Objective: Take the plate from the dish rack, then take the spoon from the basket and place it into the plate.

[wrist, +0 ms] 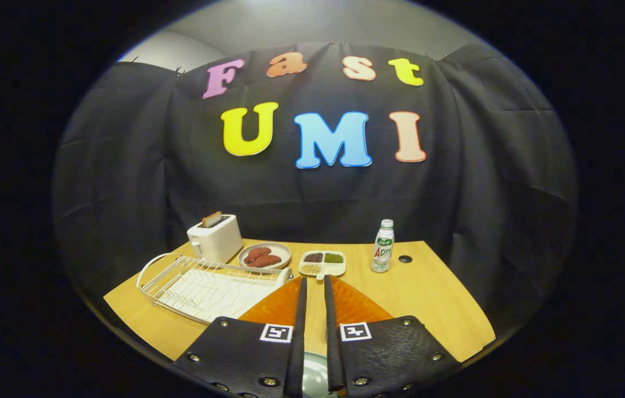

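Observation:
My gripper point(315, 279) hangs above the near part of the wooden table point(428, 298), its fingers point(298, 320) close together with only a narrow gap. Low in that gap, near the finger bases, shows the pale rim of a plate point(315, 376), and both fingers press on it. Most of the plate is hidden behind the fingers. The white wire dish rack point(207, 287) lies just ahead and to the left of the fingers, with nothing standing in it.
Beyond the rack stands a white toaster point(215, 237) with a slice in it. Near it are a round plate of sausages point(264, 256), a divided snack tray point(322, 263) and a small bottle point(383, 246). A dark hole point(405, 258) marks the table by the bottle.

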`<state>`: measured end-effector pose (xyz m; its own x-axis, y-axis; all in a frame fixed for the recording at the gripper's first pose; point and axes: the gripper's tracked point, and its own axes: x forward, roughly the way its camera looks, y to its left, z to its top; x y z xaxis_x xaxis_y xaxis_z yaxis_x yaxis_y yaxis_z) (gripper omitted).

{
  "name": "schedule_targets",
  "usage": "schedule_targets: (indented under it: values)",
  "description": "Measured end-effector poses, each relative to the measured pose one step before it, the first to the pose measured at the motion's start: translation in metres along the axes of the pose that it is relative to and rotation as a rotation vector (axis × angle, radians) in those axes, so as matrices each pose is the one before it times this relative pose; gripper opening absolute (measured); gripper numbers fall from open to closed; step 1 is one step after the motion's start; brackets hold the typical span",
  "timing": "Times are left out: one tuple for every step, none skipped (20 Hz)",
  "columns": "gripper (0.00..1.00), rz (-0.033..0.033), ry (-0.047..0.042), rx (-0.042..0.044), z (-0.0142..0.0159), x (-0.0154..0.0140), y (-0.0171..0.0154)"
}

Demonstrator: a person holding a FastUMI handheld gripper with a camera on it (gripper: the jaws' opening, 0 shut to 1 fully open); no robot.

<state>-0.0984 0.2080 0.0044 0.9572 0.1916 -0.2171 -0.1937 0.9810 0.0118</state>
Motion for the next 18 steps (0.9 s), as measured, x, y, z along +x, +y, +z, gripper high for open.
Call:
schedule_targets:
  values:
    - [0.17, -0.01720, -0.02350, 0.00586, 0.01118, -0.00285, -0.00892]
    - [0.17, -0.01605, -0.02393, 0.00593, 0.01192, -0.00393, -0.00925]
    - [0.17, -0.01682, -0.02999, 0.01085, 0.01189, -0.00059, -0.00892]
    - [0.43, -0.00720, -0.04540, 0.02405, 0.01964, -0.00673, -0.00452]
    - [0.69, 0.00663, -0.02405, 0.01786, 0.01259, 0.00181, -0.00220]
    - [0.96, -0.01194, -0.00750, -0.00058, 0.00231, -0.00231, -0.00888]
    - [0.95, -0.01068, -0.01346, -0.00476, 0.00333, -0.00060, -0.00756]
    - [0.96, -0.00681, -0.01808, -0.00700, 0.00483, 0.00228, -0.00514]
    - [0.96, -0.01015, -0.00467, -0.00432, 0.00462, 0.00015, -0.00702]
    - [0.95, -0.00212, -0.00227, -0.00088, 0.00158, -0.00110, -0.00385]
    - [0.95, 0.00821, -0.00293, -0.00061, 0.00170, -0.00031, -0.00191]
    - [0.96, 0.00763, 0.00019, 0.00018, 0.00169, 0.00196, -0.00200]
    - [0.96, 0.00822, 0.00085, -0.00142, 0.00015, 0.00005, -0.00260]
    - [0.95, 0.00877, 0.00133, -0.00277, 0.00024, 0.00144, -0.00350]
    - [0.95, 0.00347, -0.00055, -0.00089, 0.00096, 0.00106, -0.00353]
    - [0.95, 0.00445, 0.00032, 0.00148, 0.00020, 0.00211, -0.00392]
    - [0.95, 0.00525, -0.00006, 0.00318, -0.00039, 0.00062, -0.00376]
    - [0.95, 0.00704, -0.00118, 0.00320, -0.00042, 0.00098, -0.00284]
